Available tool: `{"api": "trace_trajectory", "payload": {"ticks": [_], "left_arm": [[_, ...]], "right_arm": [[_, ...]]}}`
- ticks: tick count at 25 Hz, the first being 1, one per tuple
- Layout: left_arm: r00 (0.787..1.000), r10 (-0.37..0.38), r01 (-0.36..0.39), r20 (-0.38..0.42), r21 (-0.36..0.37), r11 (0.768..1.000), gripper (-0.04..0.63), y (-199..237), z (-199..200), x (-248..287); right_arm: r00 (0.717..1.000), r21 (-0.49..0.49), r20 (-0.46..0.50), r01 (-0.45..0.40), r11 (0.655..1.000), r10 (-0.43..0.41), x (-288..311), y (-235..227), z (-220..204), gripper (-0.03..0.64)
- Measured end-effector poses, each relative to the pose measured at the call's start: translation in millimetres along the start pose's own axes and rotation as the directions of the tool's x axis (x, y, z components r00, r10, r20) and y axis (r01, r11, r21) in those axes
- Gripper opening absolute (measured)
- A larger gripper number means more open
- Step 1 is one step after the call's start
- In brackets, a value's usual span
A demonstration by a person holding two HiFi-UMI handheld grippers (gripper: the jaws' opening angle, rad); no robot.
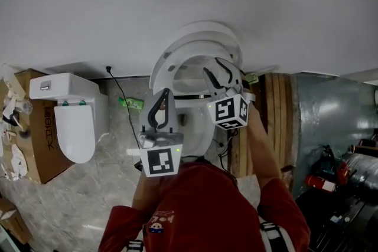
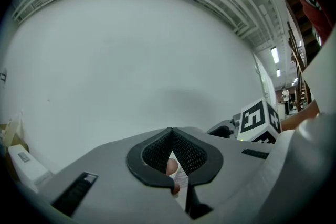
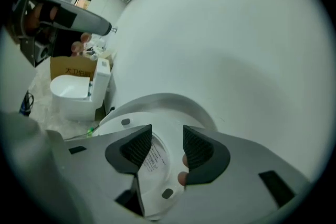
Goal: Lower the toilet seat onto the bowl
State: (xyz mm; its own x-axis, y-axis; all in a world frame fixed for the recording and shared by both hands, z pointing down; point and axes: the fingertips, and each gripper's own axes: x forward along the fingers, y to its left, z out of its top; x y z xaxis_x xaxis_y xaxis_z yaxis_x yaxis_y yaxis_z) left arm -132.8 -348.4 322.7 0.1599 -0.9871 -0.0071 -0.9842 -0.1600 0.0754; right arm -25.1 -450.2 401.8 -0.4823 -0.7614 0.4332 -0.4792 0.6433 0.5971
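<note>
Presently, the seat is seen raised, framed between the parted jaws of the right gripper, ungripped; the left gripper, at its eight o'clock, is closed tip to tip.

Print on cardboard box, sticker on toilet: unreadable.

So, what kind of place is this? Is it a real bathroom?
Probably a storage or workshop space, not a fitted bathroom. A toilet and a second toilet stand along one bare wall, with a cardboard box to one side and wooden planks to the other.
</note>
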Motion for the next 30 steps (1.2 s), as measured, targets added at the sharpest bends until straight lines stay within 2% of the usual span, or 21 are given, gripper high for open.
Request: {"api": "trace_trajectory", "payload": {"ticks": [5,13,25,30], "left_arm": [[1.0,-0.015,0.015,-0.002,-0.011,1.0,0.012,5,-3,1],[0.999,-0.038,0.038,-0.002,-0.028,0.999,0.012,11,-3,6],[0.999,-0.045,0.044,-0.025,-0.049,0.998,0.012,21,-12,6],[0.999,-0.042,0.041,-0.024,-0.054,0.998,0.012,21,-11,6]], "right_arm": [[0.986,-0.172,-0.146,-0.102,0.98,0.077,33,12,-23,0.221],[0.964,-0.312,-0.261,-0.132,0.941,0.048,68,8,-46,0.253],[0.935,-0.412,-0.353,-0.184,0.892,0.029,105,0,-57,0.258],[0.932,-0.426,-0.363,-0.18,0.887,0.015,109,-3,-61,0.258]]}}
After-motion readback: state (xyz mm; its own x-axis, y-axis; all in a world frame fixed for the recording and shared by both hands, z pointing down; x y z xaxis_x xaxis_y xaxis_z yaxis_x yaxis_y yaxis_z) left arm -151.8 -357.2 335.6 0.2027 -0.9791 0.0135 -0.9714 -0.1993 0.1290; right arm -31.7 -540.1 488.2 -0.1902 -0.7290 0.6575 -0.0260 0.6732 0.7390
